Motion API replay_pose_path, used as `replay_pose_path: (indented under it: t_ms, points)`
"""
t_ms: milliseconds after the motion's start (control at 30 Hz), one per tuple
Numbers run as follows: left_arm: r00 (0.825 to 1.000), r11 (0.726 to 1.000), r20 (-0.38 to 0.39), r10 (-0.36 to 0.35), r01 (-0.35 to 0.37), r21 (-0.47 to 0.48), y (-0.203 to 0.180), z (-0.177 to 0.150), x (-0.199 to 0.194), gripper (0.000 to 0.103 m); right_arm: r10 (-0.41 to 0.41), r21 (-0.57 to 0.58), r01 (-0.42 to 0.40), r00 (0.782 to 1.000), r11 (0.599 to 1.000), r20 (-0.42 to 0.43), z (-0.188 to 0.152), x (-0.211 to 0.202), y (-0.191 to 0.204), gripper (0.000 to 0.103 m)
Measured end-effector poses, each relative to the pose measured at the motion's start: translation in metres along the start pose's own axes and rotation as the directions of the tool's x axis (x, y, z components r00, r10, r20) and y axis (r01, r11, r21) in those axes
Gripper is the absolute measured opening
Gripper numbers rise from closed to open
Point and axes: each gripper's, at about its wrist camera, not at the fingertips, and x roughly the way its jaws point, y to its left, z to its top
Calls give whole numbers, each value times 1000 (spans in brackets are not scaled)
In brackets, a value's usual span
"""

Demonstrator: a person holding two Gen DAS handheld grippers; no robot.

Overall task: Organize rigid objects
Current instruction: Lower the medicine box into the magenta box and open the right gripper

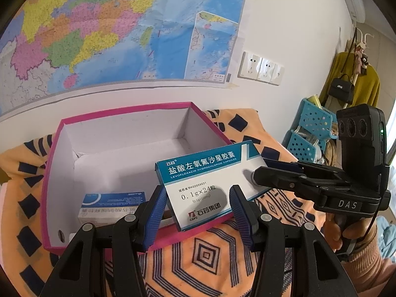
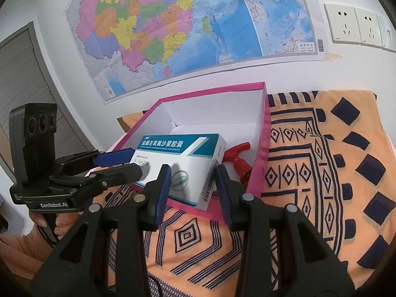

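The left gripper (image 1: 198, 205) and the right gripper (image 2: 193, 185) each pinch the levofloxacin capsule carton (image 1: 205, 173), held over the near rim of the pink box (image 1: 123, 111). Opposed pulls could crush it, or a lone release could tip it outside. Only the left wrist view shows a second carton (image 1: 111, 203) inside; only the right shows a red T-handled piece (image 2: 237, 158).

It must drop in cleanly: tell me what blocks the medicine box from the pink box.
Nothing blocks the medicine box, held over the pink box's near rim. A second carton and a red handle lie inside by that rim; floor beyond is bare.
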Motion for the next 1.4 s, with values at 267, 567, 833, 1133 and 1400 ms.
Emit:
replay_pose_path:
  t_ms: [267, 567, 833, 1133, 1400]
  points:
    - [1000, 1000, -7, 7, -7, -5, 3, 2, 5, 53, -5, 1, 5, 1000, 1000, -1, 3, 3, 0, 41]
    - [1000, 1000, -22, 16, -16, -12, 7, 3, 13, 53, -11, 11, 11, 1000, 1000, -8, 5, 9, -2, 41]
    - [999, 1000, -32, 16, -17, -25, 11, 4, 18, 53, -14, 16, 14, 1000, 1000, -14, 6, 12, -3, 41]
    - [999, 999, -37, 18, -19, -31, 14, 5, 21, 53, -20, 23, 20, 1000, 1000, -21, 6, 18, -5, 40]
    - [999, 999, -45, 15, -17, -44, 17, 7, 26, 53, -24, 29, 25, 999, 999, -23, 7, 20, -7, 41]
